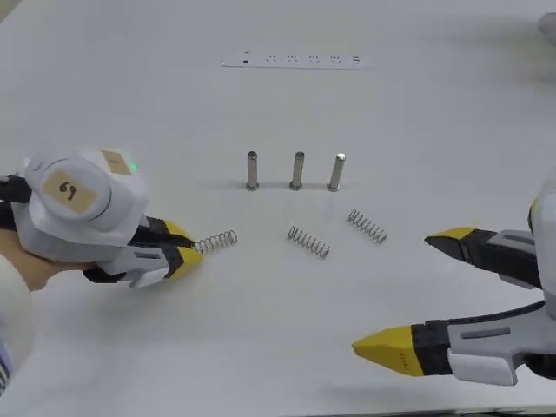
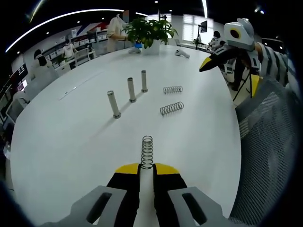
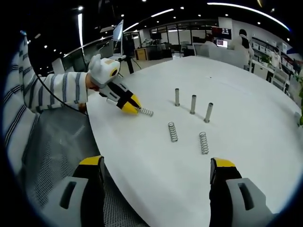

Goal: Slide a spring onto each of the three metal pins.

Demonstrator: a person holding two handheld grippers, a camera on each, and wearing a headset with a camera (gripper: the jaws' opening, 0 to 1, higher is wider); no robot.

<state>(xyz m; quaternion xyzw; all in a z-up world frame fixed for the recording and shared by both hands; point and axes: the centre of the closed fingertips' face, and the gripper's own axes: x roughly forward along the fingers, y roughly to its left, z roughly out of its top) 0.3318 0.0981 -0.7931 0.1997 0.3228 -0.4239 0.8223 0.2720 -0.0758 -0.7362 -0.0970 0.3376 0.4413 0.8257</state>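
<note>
The left gripper [image 1: 187, 250] is clenching the near end of one spring [image 1: 215, 241], which is lying flat on the worktop [image 1: 261, 347] with its long axis pointing away from the jaws and past the upright nearest pin [image 1: 252, 170], while the right gripper [image 1: 393, 293] is hanging released, farther off.

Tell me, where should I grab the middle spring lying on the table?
Probably pinch the middle spring at its near right end, squeezing across the coils, coming down from above with the open right gripper. It lies flat and slanted, so this leaves its far end free to slip over a metal pin.
</note>
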